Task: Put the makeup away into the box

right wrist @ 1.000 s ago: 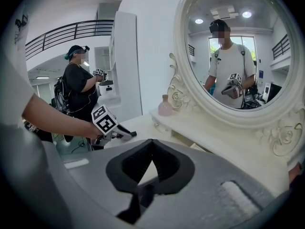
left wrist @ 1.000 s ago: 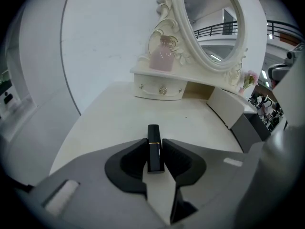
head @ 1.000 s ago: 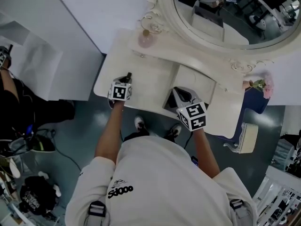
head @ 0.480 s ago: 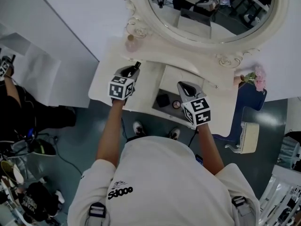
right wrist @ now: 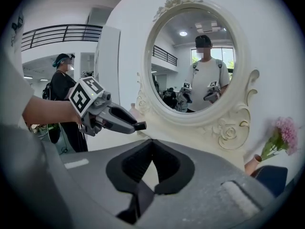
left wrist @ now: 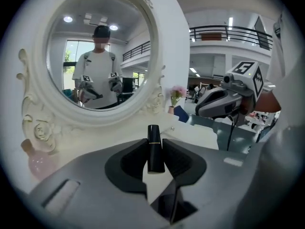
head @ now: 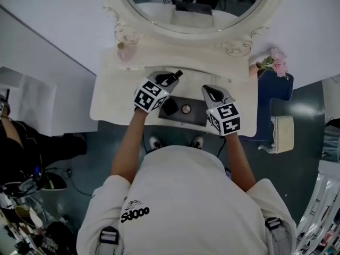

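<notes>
The left gripper (head: pixel 169 81) pinches a slim black lipstick (left wrist: pixel 154 148) lengthwise between its pads, the cap end jutting past the tips. It hangs over the left end of the open box (head: pixel 198 115), I'd guess so the lipstick can go down beside the compact (head: pixel 170 107) and small round pot (head: pixel 186 109) already lying inside. The right gripper (right wrist: pixel 152 150), pressed together on nothing, hovers at the box's right end, probably just keeping clear.
</notes>
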`<control>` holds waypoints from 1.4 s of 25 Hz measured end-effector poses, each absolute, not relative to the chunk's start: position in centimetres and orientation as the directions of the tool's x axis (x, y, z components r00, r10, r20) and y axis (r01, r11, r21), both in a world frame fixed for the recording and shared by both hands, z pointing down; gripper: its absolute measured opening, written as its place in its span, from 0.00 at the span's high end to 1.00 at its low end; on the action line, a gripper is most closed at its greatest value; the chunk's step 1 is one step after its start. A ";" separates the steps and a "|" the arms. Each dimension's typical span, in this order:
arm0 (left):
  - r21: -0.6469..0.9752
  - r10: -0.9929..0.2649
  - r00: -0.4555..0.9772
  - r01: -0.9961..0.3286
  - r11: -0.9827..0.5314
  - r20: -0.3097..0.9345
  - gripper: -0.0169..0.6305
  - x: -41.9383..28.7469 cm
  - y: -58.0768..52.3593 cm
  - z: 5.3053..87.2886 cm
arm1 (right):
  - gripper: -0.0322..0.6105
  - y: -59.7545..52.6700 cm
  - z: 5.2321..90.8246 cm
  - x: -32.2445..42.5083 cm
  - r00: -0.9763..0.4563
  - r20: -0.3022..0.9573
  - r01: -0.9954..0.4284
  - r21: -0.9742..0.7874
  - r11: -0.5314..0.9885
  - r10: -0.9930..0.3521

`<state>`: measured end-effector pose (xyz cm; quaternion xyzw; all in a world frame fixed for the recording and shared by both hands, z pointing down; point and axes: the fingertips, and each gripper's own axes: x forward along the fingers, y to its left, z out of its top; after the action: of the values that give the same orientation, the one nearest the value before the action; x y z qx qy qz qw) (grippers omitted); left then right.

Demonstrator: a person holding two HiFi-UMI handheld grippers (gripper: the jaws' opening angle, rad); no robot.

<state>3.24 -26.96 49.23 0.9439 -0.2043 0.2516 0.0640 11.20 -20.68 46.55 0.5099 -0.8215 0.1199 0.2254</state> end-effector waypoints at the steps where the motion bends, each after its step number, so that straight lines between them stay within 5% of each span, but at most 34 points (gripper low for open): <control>1: 0.009 -0.323 0.795 -0.382 -0.924 0.513 0.79 4.5 -26.1 49.6 | 0.95 -20.3 46.7 11.9 -0.367 0.495 -0.899 0.030 0.437 -0.788; 13: 0.009 0.025 0.698 0.026 -1.000 0.716 0.79 12.4 -15.8 57.5 | 0.95 -15.7 50.2 16.6 -0.265 0.557 -0.952 -0.020 0.307 -0.787; 21: -0.075 0.049 0.489 0.231 -0.970 0.871 0.79 13.2 -12.8 64.9 | 0.95 -13.3 52.2 18.0 -0.226 0.595 -0.969 -0.052 0.243 -0.772; 30: -0.063 0.100 0.483 0.311 -0.948 0.870 0.77 15.1 -11.8 65.9 | 0.95 -12.0 52.9 19.6 -0.206 0.619 -0.975 -0.063 0.213 -0.758; 35: -0.061 0.076 0.498 0.253 -0.966 0.864 0.62 14.5 -12.9 66.6 | 0.95 -12.3 53.3 20.1 -0.207 0.623 -0.975 -0.063 0.215 -0.755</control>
<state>14.49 -12.91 66.55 0.8608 0.0955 0.4918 -0.0899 20.08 -12.26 53.32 0.5827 -0.7419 0.2300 0.2390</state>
